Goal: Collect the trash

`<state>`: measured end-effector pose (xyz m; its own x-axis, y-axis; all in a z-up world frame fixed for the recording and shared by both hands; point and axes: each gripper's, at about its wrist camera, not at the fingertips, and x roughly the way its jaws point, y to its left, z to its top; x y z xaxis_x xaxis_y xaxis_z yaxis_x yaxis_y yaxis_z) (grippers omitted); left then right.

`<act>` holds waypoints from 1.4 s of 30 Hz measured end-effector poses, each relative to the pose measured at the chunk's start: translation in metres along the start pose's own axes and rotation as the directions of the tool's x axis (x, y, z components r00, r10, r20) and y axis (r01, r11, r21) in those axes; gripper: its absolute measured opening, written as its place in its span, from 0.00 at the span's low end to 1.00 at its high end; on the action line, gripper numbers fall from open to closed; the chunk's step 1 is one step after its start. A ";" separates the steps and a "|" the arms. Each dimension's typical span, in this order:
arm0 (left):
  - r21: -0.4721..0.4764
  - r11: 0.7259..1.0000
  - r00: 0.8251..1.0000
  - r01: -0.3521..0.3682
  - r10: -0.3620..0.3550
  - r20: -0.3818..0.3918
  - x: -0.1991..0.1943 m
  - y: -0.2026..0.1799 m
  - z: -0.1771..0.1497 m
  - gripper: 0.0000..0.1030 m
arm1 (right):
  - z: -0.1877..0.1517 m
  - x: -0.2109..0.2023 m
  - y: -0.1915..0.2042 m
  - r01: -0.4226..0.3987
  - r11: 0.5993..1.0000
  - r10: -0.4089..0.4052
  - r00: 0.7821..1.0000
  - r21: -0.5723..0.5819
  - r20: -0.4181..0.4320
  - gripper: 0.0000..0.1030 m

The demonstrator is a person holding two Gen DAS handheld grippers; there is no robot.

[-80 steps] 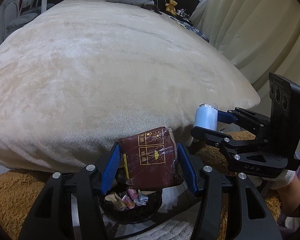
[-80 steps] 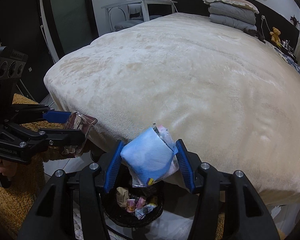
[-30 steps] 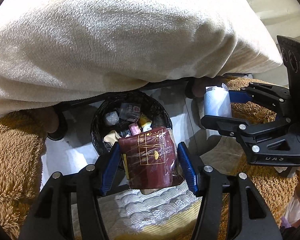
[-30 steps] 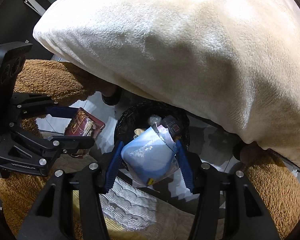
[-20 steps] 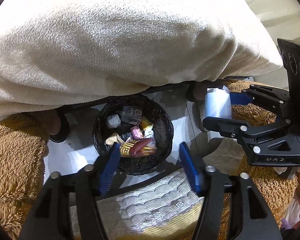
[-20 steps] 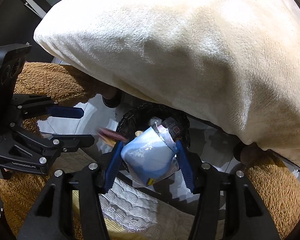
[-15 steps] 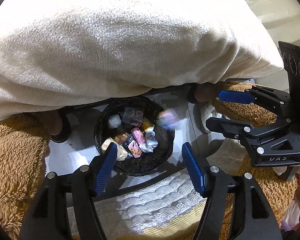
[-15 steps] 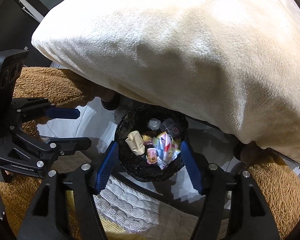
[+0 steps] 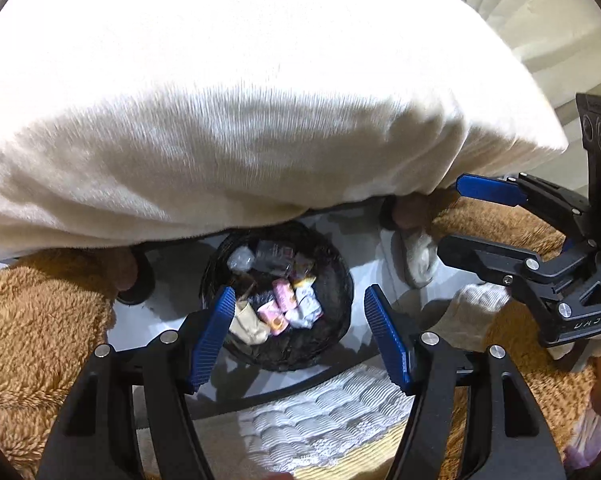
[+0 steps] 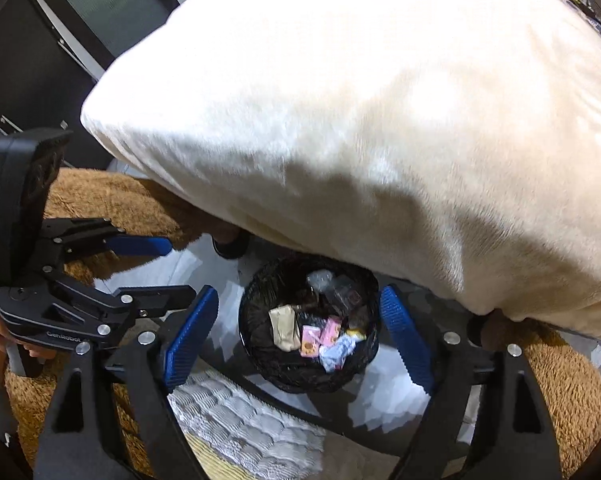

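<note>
A black mesh trash basket (image 9: 342, 280) (image 10: 247, 320) stands on the pale floor, half under the bed's edge. It holds several crumpled wrappers: pink ones (image 9: 282, 298) (image 10: 311, 338), a beige one (image 9: 249, 322) (image 10: 283, 328) and a pale blue-white one (image 10: 338, 349). My left gripper (image 9: 297, 300) (image 10: 180, 269) hangs open just above the basket, with nothing between its blue pads. My right gripper (image 10: 298, 294) (image 9: 451, 216) is also above the basket; its jaws are opening and nothing is between them.
A cream plush blanket (image 9: 260, 120) (image 10: 380, 120) overhangs the basket from the bed. A brown fluffy rug (image 9: 40, 320) (image 10: 560, 380) lies on both sides. A white quilted mat (image 9: 320, 412) is at the near edge. A dark bed leg (image 9: 134, 282) stands left of the basket.
The left gripper let go of the dark red pack and the right let go of the blue pack; both dropped into the basket. Both sets of jaws spread wider.
</note>
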<state>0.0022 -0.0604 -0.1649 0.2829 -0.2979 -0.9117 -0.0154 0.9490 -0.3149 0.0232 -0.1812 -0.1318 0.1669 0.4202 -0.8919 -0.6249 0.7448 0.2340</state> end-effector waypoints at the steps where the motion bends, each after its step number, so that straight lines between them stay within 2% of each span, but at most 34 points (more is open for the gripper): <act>1: 0.005 1.000 1.000 0.002 -0.002 0.022 -0.005 0.000 0.001 0.63 | 0.001 -0.006 0.003 0.024 0.999 -0.023 0.999 -0.024 0.033 0.88; 2: 0.011 1.000 0.999 -0.002 0.001 0.051 -0.011 -0.002 0.003 0.63 | 0.002 -0.011 0.006 0.036 0.998 -0.034 0.997 -0.041 0.064 0.96; 4: 0.021 1.000 0.994 -0.019 0.017 0.104 -0.022 -0.002 0.005 0.65 | 0.004 -0.027 0.011 0.037 0.998 -0.029 0.989 -0.056 0.144 0.95; 5: 0.024 0.999 0.991 -0.030 0.026 0.129 -0.028 -0.003 0.006 0.72 | 0.005 -0.031 0.011 0.036 0.998 -0.026 0.986 -0.057 0.165 0.95; 6: 0.022 0.999 0.987 -0.033 0.029 0.156 -0.034 -0.002 0.009 0.75 | 0.007 -0.037 0.011 0.039 0.997 -0.027 0.981 -0.059 0.194 0.95; 9: 0.023 0.999 0.976 -0.030 0.024 0.215 -0.049 0.001 0.017 0.76 | 0.014 -0.054 0.009 0.058 0.997 -0.040 0.959 -0.056 0.281 0.95; 11: 0.033 0.999 0.968 -0.040 0.030 0.250 -0.059 0.000 0.022 0.81 | 0.019 -0.063 0.006 0.070 0.996 -0.049 0.943 -0.053 0.328 0.95; 13: 0.039 0.998 0.953 -0.050 0.036 0.302 -0.072 0.002 0.028 0.85 | 0.024 -0.071 0.003 0.079 0.996 -0.058 0.930 -0.042 0.364 0.95; 14: 0.041 0.998 0.943 -0.052 0.035 0.332 -0.078 0.001 0.032 0.91 | 0.026 -0.075 0.000 0.085 0.996 -0.065 0.922 -0.034 0.381 0.95; 16: 0.046 0.997 0.924 -0.055 0.034 0.382 -0.092 0.002 0.039 0.93 | 0.032 -0.084 -0.005 0.095 0.995 -0.078 0.908 -0.022 0.411 0.95; 23: 0.074 0.995 0.858 -0.066 0.019 0.513 -0.129 -0.003 0.066 0.93 | 0.057 -0.105 -0.014 0.125 0.992 -0.109 0.869 -0.001 0.483 0.95; 33: 0.096 0.982 0.763 -0.166 0.066 0.642 -0.160 -0.004 0.107 0.93 | 0.103 -0.121 -0.027 0.199 0.980 -0.162 0.814 -0.006 0.558 0.95; 38: 0.089 0.979 0.732 -0.185 0.077 0.677 -0.165 0.001 0.127 0.93 | 0.123 -0.122 -0.041 0.227 0.974 -0.188 0.800 0.003 0.569 0.95; 42: 0.094 0.977 0.723 -0.189 0.074 0.687 -0.166 0.002 0.132 0.93 | 0.134 -0.119 -0.054 0.229 0.973 -0.206 0.803 0.029 0.560 0.95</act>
<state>0.0816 0.0042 0.0210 0.8624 -0.0747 -0.5008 0.0218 0.9936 -0.1108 0.1393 -0.2022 0.0133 0.6895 0.4742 -0.5475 -0.5476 0.8360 0.0345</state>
